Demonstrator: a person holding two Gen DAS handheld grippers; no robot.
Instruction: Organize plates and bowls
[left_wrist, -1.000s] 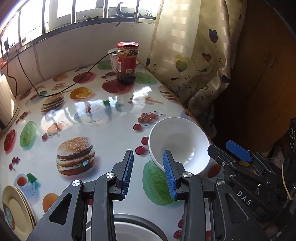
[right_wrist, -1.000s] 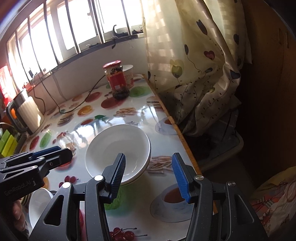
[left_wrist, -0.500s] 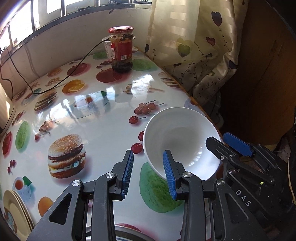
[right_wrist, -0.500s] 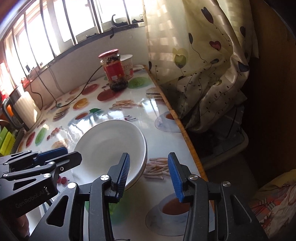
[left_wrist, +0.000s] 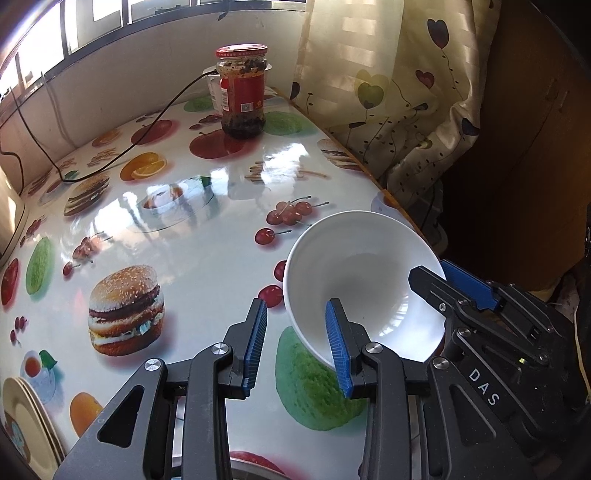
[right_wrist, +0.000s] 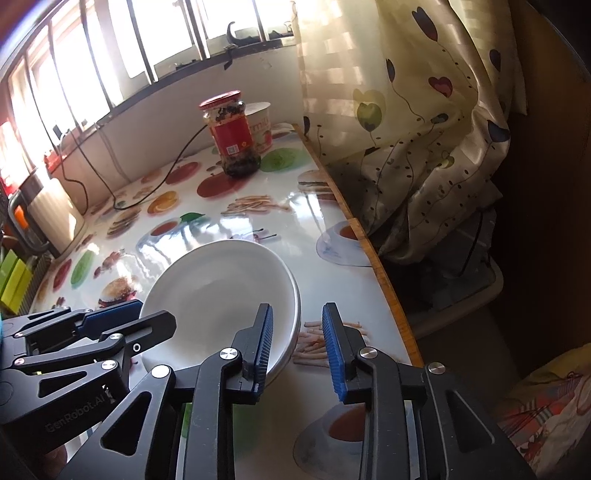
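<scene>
A white bowl (left_wrist: 364, 280) sits near the table's right edge; it also shows in the right wrist view (right_wrist: 218, 295). My left gripper (left_wrist: 297, 345) is open, its right finger (left_wrist: 338, 347) inside the bowl at the near rim, its left finger outside. My right gripper (right_wrist: 297, 345) is open, straddling the bowl's opposite rim, with its left finger (right_wrist: 264, 341) inside the bowl and its right finger outside. In the left wrist view the right gripper (left_wrist: 469, 295) shows at the bowl's right. A stack of yellowish plates (left_wrist: 22, 424) lies at the lower left.
A red-lidded jar (left_wrist: 242, 92) and a white cup behind it stand at the far end of the food-print table (left_wrist: 184, 221), with a black cable (left_wrist: 110, 158). A curtain (left_wrist: 388, 92) hangs past the right edge. A kettle (right_wrist: 44, 218) stands at the left.
Both grippers have moved in on the bowl from opposite sides. The right gripper's fingers have narrowed and now straddle the rim.
</scene>
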